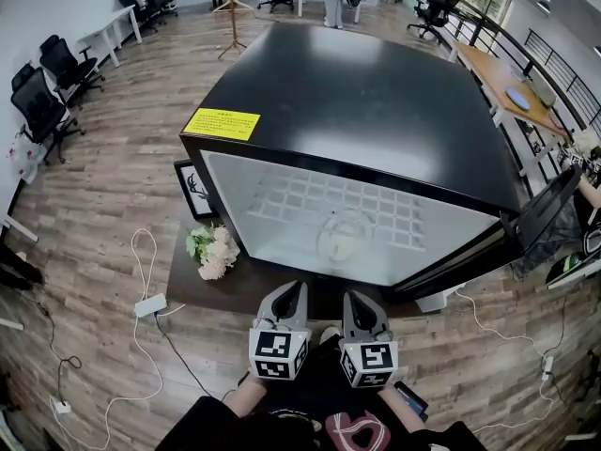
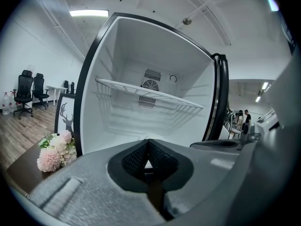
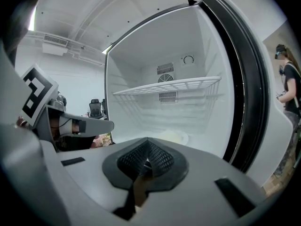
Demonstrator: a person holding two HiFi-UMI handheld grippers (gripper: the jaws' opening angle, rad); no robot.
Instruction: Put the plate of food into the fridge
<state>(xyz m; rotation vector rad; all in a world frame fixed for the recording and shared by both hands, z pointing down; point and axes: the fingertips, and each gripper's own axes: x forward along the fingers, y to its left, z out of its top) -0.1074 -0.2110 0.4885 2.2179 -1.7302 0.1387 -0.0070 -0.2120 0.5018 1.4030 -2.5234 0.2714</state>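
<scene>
The black mini fridge (image 1: 366, 101) stands with its door (image 1: 549, 205) swung open to the right. Inside, a pale plate of food (image 1: 343, 236) rests on the white fridge floor below the wire shelf (image 1: 329, 205); the right gripper view shows the plate (image 3: 174, 136) under that shelf (image 3: 174, 86). My left gripper (image 1: 293, 291) and right gripper (image 1: 355, 299) hang side by side just in front of the opening, both shut with nothing between the pads. Neither touches the plate. The left gripper view (image 2: 148, 163) faces the empty interior, and the plate is hidden there.
Pink and white flowers (image 1: 212, 250) and a framed deer picture (image 1: 194, 188) sit left of the fridge on a low dark stand. Cables and a power strip (image 1: 150, 305) lie on the wood floor. A person (image 3: 288, 79) stands beyond the open door. Office chairs (image 1: 47, 83) line the left wall.
</scene>
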